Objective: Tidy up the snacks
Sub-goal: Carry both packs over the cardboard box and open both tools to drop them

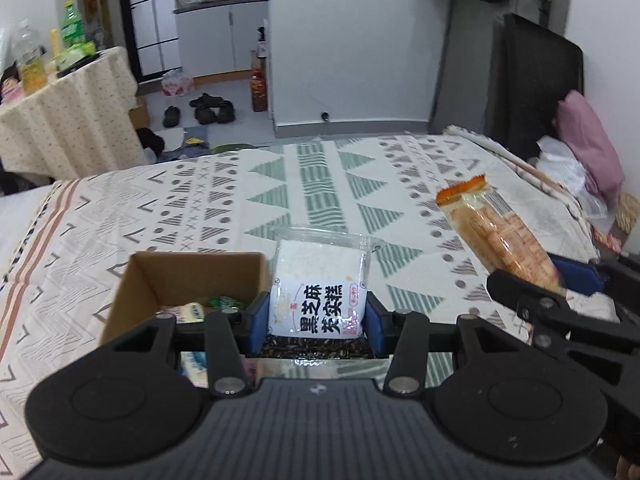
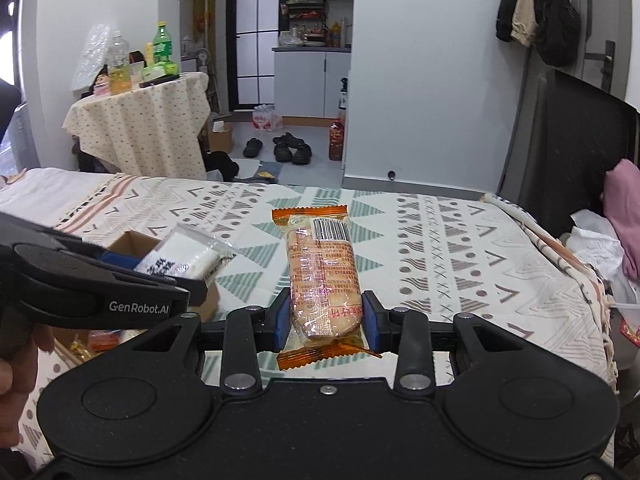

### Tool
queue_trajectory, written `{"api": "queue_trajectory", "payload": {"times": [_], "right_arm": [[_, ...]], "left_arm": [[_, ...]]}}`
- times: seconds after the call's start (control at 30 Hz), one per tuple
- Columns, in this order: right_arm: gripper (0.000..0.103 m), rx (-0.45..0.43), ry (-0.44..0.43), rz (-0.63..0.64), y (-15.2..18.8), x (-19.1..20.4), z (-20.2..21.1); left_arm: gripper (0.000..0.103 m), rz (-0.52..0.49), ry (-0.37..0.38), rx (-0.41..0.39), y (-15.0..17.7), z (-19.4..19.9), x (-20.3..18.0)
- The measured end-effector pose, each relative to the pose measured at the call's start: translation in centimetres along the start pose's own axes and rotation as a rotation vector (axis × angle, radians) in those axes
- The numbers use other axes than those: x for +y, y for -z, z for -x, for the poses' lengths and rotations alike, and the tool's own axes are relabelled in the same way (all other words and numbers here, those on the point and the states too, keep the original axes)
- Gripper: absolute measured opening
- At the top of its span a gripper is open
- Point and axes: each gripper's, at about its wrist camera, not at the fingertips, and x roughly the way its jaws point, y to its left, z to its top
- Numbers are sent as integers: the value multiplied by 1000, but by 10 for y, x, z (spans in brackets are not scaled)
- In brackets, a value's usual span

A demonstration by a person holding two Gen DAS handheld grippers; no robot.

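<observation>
White sesame-cake pack (image 1: 318, 280) upright, clamped up off bed; your orange-ended cracker pack (image 2: 322, 276) likewise; cardboard box (image 1: 176, 276) at 9 o'clock of cake pack.

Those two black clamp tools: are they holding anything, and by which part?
Yes. The left gripper pinches a clear packet of white cake by its labelled lower sides. The right gripper clamps an orange-ended biscuit pack near its bottom end.

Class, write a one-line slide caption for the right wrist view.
Right hand-held gripper clamps an orange-ended cracker packet above a patterned bedspread, beside the left hand-held gripper.
</observation>
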Motion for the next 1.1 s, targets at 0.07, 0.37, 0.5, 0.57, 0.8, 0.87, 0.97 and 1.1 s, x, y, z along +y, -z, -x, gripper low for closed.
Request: {"api": "queue_trajectory", "payload": {"times": [0.07,0.37,0.5,0.57,0.8,0.87,0.97,1.1], "right_arm": [[35,-4,-8,15,-4,8,-1],[35,-16,-51,60,-19,46,-11],[35,-16,-75,69,-25,62,-20],[35,-15,-87,74,-26,69,-24],[35,0,-116,104,-29,95,-44],[35,7,-125,111,-29,102,-50],[35,15,-136,121,-28,112,-58],[35,26,-152,133,-27,121,-68]], "left_arm": [[47,19,-5,-7,-2,2,9],[47,106,-53,-41,-11,9,63],[47,149,-73,-43,-12,6,88],[47,172,-78,-41,-12,4,99],[47,230,-92,-21,-8,-6,130],[47,252,-93,-10,-5,-10,138],[47,284,-83,9,-2,-16,147],[47,305,-65,26,1,-24,153]]}}
